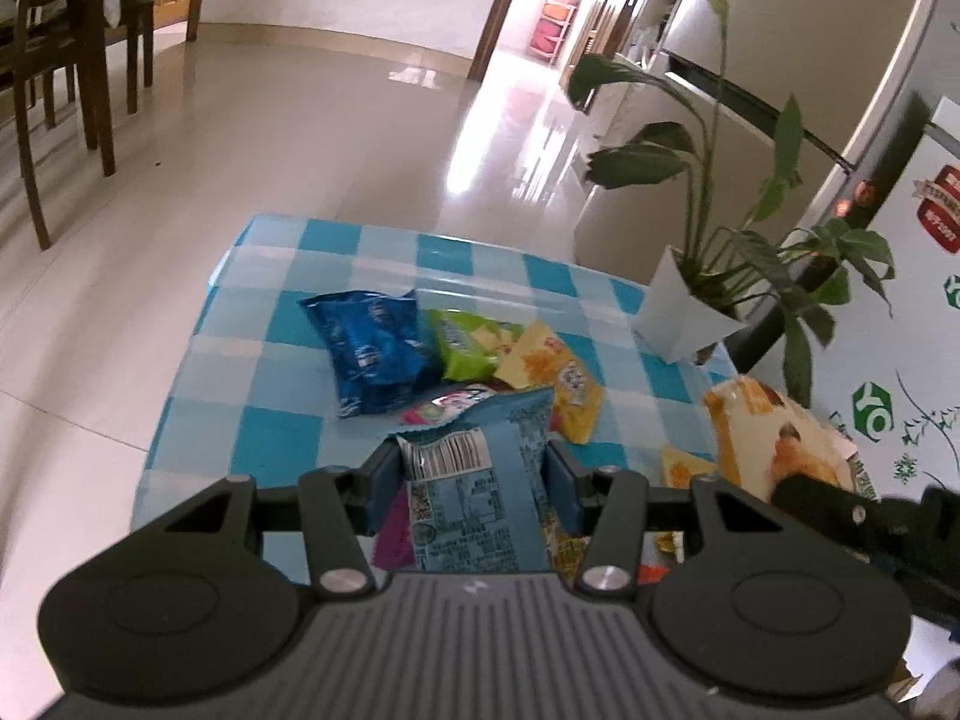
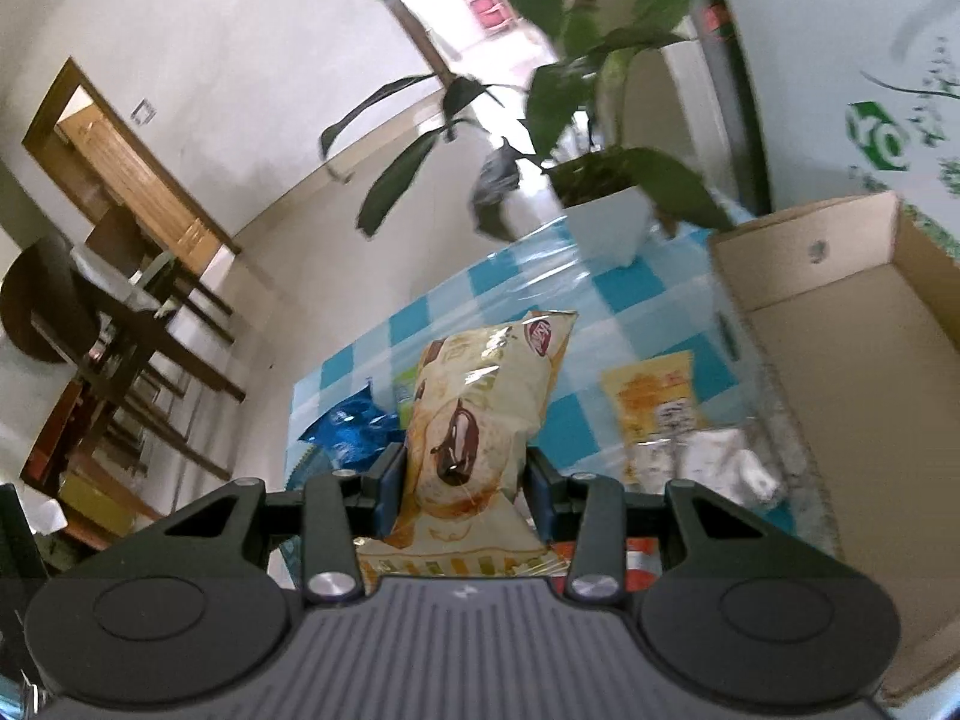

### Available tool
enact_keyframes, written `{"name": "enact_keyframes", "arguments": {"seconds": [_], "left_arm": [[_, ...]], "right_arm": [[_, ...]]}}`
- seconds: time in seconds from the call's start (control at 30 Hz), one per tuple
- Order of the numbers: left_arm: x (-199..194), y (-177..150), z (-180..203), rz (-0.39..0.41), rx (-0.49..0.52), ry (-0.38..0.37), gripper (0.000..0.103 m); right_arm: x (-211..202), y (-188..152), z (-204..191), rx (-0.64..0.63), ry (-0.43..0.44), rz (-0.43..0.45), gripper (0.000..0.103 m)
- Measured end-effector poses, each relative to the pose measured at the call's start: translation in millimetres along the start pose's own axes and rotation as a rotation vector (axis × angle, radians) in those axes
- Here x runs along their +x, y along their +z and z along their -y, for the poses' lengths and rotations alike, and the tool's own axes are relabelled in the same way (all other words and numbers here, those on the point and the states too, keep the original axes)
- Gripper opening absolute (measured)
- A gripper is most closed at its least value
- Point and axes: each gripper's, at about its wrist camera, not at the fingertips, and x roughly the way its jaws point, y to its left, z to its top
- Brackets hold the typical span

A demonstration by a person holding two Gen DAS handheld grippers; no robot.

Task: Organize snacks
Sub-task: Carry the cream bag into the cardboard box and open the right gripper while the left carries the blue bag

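My left gripper [image 1: 474,480] is shut on a light blue snack packet [image 1: 480,480], held above the blue-and-white checked table [image 1: 258,438]. On the cloth beyond it lie a dark blue packet [image 1: 372,348], a green packet [image 1: 468,342], a yellow packet [image 1: 552,372] and a pink one [image 1: 444,408]. My right gripper [image 2: 465,480] is shut on a cream-and-orange bread packet [image 2: 480,420], lifted over the table [image 2: 606,300]; that packet [image 1: 774,438] also shows at the right of the left wrist view. An open cardboard box [image 2: 852,360] stands to the right.
A potted plant in a white pot [image 1: 684,312] stands at the table's far right corner, its leaves [image 2: 564,96] reaching over the table. More packets [image 2: 660,402] and a clear bag [image 2: 720,462] lie by the box. Wooden chairs [image 1: 72,72] stand left on the tiled floor.
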Motion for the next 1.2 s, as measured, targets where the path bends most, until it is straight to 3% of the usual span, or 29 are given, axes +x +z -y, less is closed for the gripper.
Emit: {"name": "enact_keyframes", "arguments": {"seconds": [0.4,0.87,1.2], "left_arm": [[7,-5,28,-0.004,0.039,-0.045,0.05],[12,-20,96,-0.01,0.158,-0.267,0.05],[23,-43,151,-0.08,0.229,-0.419,0.048]], "right_arm": [[-21,7,38,0.04,-0.087,0.059,0.047],[-70,26,96,0.139,-0.241,0.216,0.047],[-80,29,124,0.174,-0.307,0.208,0.047]]}}
